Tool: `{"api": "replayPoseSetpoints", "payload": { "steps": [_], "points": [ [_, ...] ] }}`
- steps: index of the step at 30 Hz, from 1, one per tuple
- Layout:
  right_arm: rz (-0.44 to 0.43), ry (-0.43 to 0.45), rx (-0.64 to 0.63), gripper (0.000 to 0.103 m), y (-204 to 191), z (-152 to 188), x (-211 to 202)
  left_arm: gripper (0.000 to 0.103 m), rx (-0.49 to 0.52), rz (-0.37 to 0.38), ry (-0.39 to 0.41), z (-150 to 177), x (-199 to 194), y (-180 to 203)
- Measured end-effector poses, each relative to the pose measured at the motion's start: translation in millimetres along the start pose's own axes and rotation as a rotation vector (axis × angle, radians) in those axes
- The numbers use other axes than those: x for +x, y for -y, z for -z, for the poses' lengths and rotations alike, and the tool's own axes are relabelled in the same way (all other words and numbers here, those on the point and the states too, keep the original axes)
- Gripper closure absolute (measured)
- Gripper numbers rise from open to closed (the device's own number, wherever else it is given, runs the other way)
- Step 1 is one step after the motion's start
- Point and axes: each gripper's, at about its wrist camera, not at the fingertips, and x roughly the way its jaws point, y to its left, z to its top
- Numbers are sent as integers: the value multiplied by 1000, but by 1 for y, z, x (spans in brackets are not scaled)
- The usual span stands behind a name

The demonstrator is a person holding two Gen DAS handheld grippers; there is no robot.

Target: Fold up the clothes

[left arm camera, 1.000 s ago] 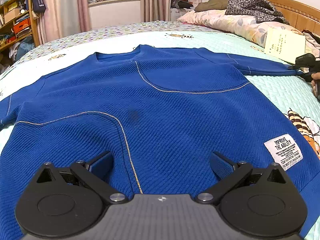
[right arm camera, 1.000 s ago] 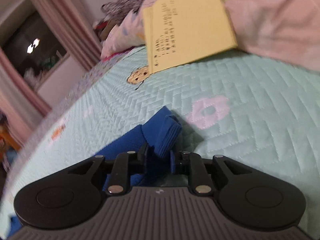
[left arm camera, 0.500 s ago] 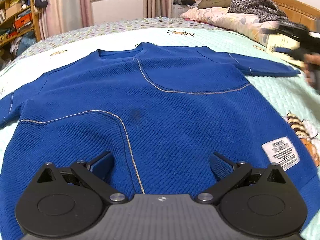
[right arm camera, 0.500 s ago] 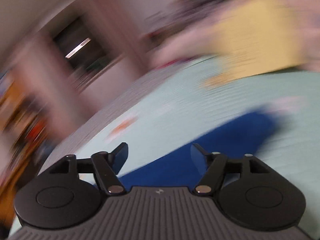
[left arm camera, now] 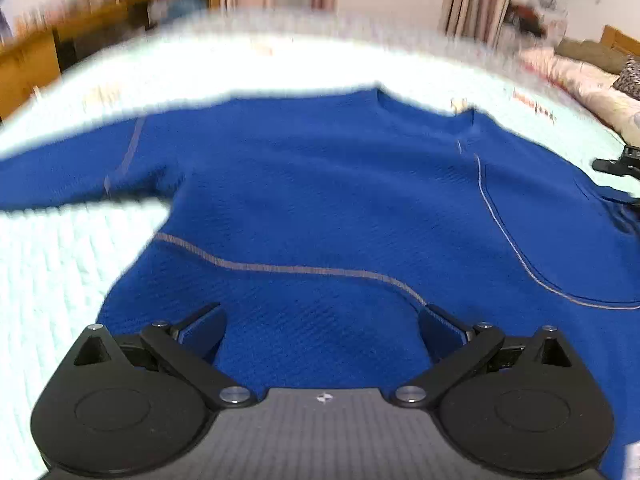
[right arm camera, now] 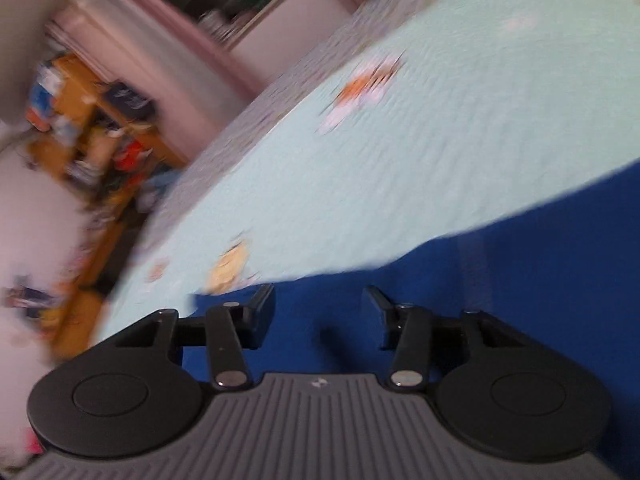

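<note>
Sleeve cuff released since a second ago; right gripper (right arm camera: 316,312) now over the blue sweatshirt (left arm camera: 340,208), jaws half apart and closing, empty. Sweatshirt lies flat mid-bed on the mint quilt (right arm camera: 440,128), sleeves spread toward the edges, likely readied for folding. Left gripper (left arm camera: 322,332) hovers wide open, empty, near the hem.
</note>
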Motion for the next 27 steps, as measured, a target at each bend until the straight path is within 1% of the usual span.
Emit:
{"api": "replayPoseSetpoints", "payload": {
  "steps": [1,2,3,5,6,7,8,9,10,11,13,14,15,16,19,21,23,24,25,27],
  "points": [
    [53,18,-88,42,-14,6,-9,0,21,-24,42,9,0,4],
    [94,30,-206,31,-37,19,-17,0,33,-41,72,14,-2,7],
    [122,40,-318,24,-60,33,-24,0,44,-55,99,18,-3,10],
    [108,58,-509,21,-111,72,-36,0,23,-38,83,14,-3,6],
    [78,55,-563,15,-131,87,-38,0,13,-30,75,12,-2,4],
    [33,35,-598,12,-150,100,-40,1,16,-29,69,11,-3,5],
    [-10,8,-619,12,-167,112,-39,0,19,-28,62,10,-3,5],
    [-30,-36,-616,11,-179,121,-33,0,25,-33,48,8,-3,6],
    [-18,-90,-617,10,-188,126,-22,1,28,-35,28,5,-3,7],
    [14,-140,-616,4,-194,131,-10,1,27,-35,-4,0,-4,7],
    [152,-227,-611,2,-192,140,18,1,27,-23,-98,-15,-4,9],
    [191,-245,-605,0,-191,143,27,1,28,-17,-145,-23,-4,9],
    [181,-221,-595,0,-190,144,25,1,32,-1,-182,-30,-5,10],
    [173,-208,-591,0,-190,145,24,1,29,7,-176,-37,-8,11],
    [166,-220,-603,0,-191,145,27,1,20,31,-156,-60,-16,14],
    [160,-229,-611,0,-191,145,28,1,41,10,-104,-74,-19,22],
    [149,-244,-623,0,-186,134,41,1,58,-28,-102,-85,-8,30],
    [142,-252,-618,0,-184,132,40,1,52,-51,-119,-89,2,33],
    [136,-259,-610,0,-183,129,39,1,46,-59,-130,-91,15,34],
    [134,-251,-580,0,-180,123,34,1,31,-86,-154,-89,41,35]
  ]
}}
